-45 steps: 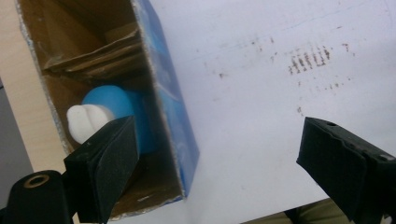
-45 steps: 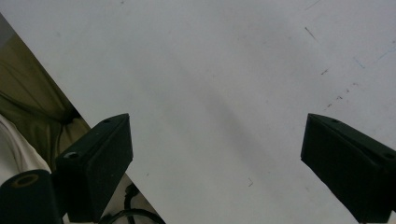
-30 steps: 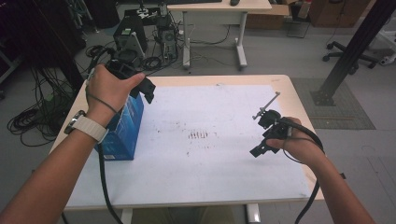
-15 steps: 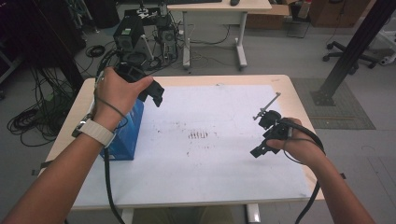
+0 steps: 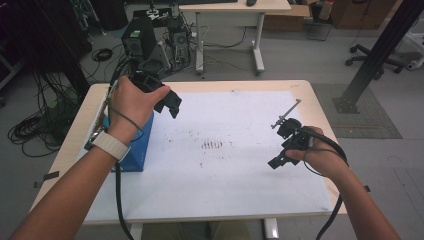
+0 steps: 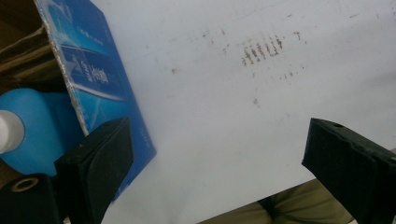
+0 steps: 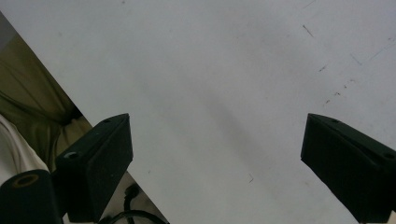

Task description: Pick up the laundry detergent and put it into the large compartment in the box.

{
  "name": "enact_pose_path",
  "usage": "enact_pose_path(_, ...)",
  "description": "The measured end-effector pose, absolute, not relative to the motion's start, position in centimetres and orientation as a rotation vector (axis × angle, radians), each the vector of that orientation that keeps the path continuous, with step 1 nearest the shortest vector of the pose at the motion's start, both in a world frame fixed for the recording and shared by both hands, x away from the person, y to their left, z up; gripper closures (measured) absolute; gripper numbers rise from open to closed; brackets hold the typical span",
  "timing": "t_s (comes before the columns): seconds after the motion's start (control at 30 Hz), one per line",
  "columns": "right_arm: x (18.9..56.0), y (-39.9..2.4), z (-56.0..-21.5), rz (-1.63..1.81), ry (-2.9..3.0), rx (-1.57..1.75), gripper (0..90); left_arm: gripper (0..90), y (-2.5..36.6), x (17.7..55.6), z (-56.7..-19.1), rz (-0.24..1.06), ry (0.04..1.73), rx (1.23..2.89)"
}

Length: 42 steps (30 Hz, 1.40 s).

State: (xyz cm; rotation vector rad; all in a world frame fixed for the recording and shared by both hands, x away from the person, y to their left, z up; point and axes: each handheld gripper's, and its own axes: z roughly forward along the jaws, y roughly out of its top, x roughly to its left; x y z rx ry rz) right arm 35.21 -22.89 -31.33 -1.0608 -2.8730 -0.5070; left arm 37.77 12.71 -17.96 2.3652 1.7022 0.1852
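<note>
While the left gripper point(image 5: 172, 102) hovers jaws-spread above the blue box point(image 5: 131, 145), the right gripper point(image 5: 281, 150) rests wide, empty, over the white table point(image 5: 225, 175).

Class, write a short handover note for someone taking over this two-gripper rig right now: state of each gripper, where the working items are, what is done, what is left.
Left gripper: open, nothing between its jaws, held above the blue box at the table's left side.
Right gripper: open, holding nothing, low over the white table top at the right.
The blue box stands open at the top; the left gripper view shows a blue roll with a white core inside it.
Done: nothing has been taken out; the roll sits in the box.
Left: probably reach into the box with the left gripper and lift the roll out.
</note>
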Motion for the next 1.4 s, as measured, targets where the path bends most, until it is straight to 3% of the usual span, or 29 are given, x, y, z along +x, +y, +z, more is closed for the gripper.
enact_pose_path(1.4, 35.5, -22.2, -31.8, -0.497, -2.871, -1.044, 9.2, 9.2, 12.2, 37.1, -20.1, 0.176, 1.690, 2.363)
